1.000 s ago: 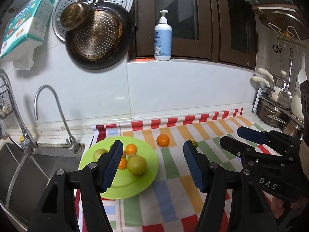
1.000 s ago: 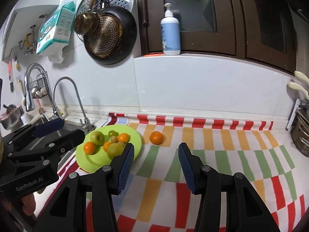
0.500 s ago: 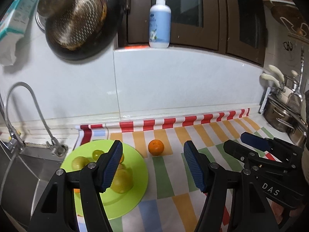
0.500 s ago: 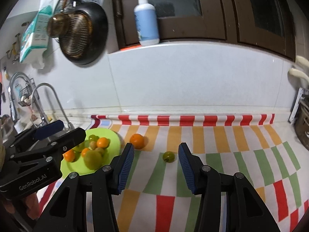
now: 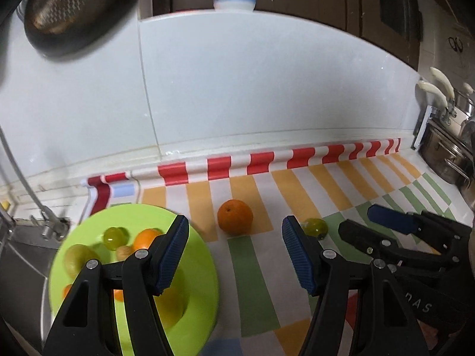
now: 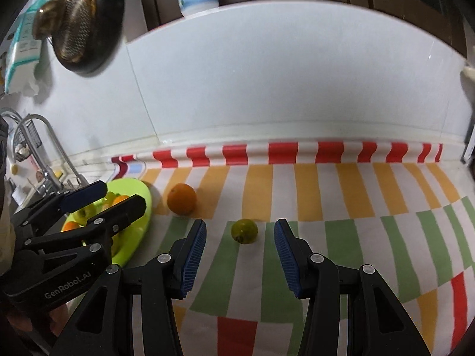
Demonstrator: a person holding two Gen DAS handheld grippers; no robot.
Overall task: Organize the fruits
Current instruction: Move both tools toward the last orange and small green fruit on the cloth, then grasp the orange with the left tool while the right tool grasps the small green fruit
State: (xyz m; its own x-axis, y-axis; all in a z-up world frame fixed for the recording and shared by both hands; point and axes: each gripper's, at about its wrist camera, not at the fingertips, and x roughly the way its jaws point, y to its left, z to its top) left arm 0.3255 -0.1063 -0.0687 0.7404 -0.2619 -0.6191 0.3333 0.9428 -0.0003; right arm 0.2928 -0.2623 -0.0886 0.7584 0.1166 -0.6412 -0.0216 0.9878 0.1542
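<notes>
Two fruits lie loose on the striped, checked cloth covering the tabletop (image 6: 341,195): a round orange tangerine (image 5: 235,217) just beside the rim of the bright green round plastic plate (image 5: 196,281), and a small dull-green round fruit (image 6: 244,230) a little farther from it. Your right gripper (image 6: 239,256) is spread wide and holds nothing, its blue ribbed pads framing the green fruit, which sits ahead of the fingertips and apart from them, a line-up that suggests you mean to take this one first. Your left gripper (image 5: 234,255) is likewise spread and empty, hovering with one finger over the plate's edge and the tangerine ahead of the gap between its fingers, probably readied for that fruit. The plate already carries a cluster of small orange and yellow-green fruits (image 5: 115,237), heaped toward its far side near the sink, so the nearer part looks the freer landing spot. Little blocks the way: the cloth between fruit and plate is bare, but the two grippers stand close together, and carrying the green fruit plateward would cross the left gripper's space and pass the tangerine, which could roll if nudged. A chrome tap (image 6: 44,148), a dark hanging pan (image 6: 86,26) and steel pots (image 5: 448,160) sit well apart.
</notes>
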